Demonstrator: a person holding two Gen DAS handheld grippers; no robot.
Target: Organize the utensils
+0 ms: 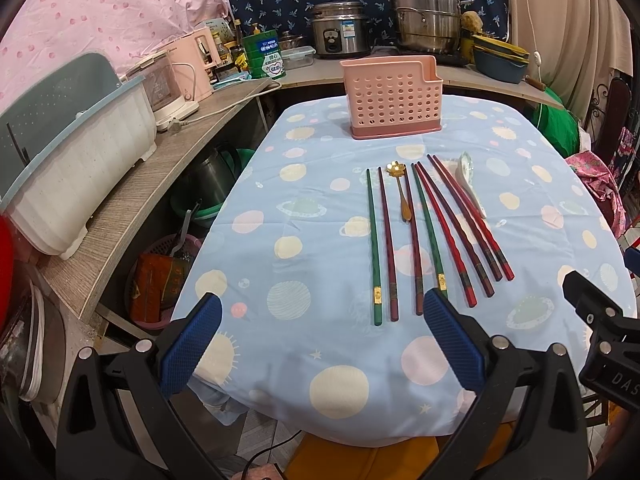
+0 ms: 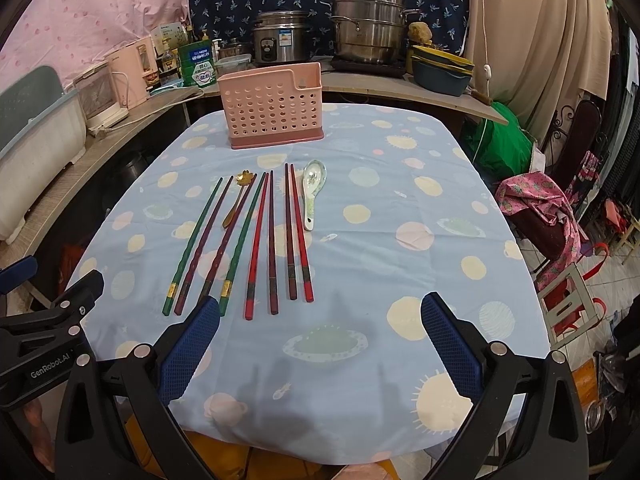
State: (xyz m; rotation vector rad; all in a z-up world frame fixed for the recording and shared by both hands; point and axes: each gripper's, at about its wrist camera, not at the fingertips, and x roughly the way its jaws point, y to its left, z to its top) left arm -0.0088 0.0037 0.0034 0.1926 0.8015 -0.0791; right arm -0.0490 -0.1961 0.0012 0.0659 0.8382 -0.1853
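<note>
A pink perforated utensil holder [image 1: 394,98] [image 2: 274,106] stands upright at the far middle of the table. Several chopsticks lie side by side in front of it: green ones [image 1: 373,246] [image 2: 192,242], dark red ones [image 1: 458,224] [image 2: 272,242] and bright red ones [image 2: 300,232]. A gold flower-shaped spoon [image 1: 400,190] [image 2: 238,196] lies among them. A white ceramic spoon [image 1: 470,182] [image 2: 312,192] lies at their right. My left gripper [image 1: 322,312] is open and empty above the near table edge. My right gripper [image 2: 320,312] is open and empty too, near the chopstick ends.
The table wears a blue planet-print cloth [image 1: 304,264] [image 2: 400,264]. A wooden counter [image 1: 132,196] at the left holds a white dish rack [image 1: 80,168] and appliances. Steel pots [image 2: 368,24] and a rice cooker [image 1: 340,30] stand behind. A chair with pink cloth [image 2: 536,208] is at the right.
</note>
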